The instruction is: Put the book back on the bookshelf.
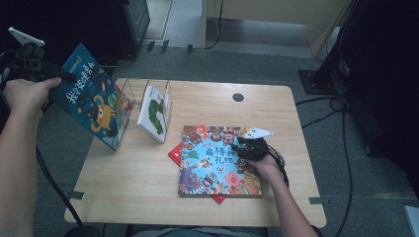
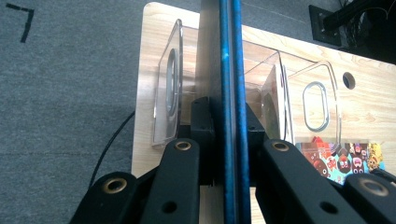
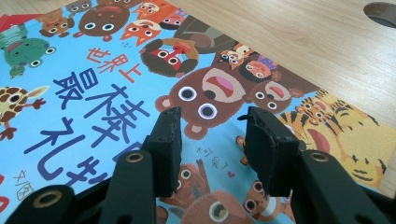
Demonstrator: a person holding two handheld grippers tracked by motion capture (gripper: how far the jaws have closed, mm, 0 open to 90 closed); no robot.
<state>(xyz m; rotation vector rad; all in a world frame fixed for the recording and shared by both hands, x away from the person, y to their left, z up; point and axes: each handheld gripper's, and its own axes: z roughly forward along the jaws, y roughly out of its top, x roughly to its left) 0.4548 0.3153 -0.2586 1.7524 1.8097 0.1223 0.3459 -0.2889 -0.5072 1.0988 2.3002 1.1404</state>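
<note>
Gripping the blue picture book (image 1: 94,98) edge-on between clenched jaws, my left gripper (image 2: 229,135) holds it tilted at the upper left of the high view, just above the clear acrylic book rack (image 1: 129,94) (a white book (image 1: 154,111) already stands in it). My right gripper (image 3: 210,140) hovers with jaws parted over the animal-covered book (image 1: 212,160) lying flat at centre frame on the wooden table (image 1: 138,182).

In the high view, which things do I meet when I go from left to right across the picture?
left gripper → dark blue book held in its jaws → clear acrylic book stand → white caterpillar book → colourful animal book → right gripper.
</note>
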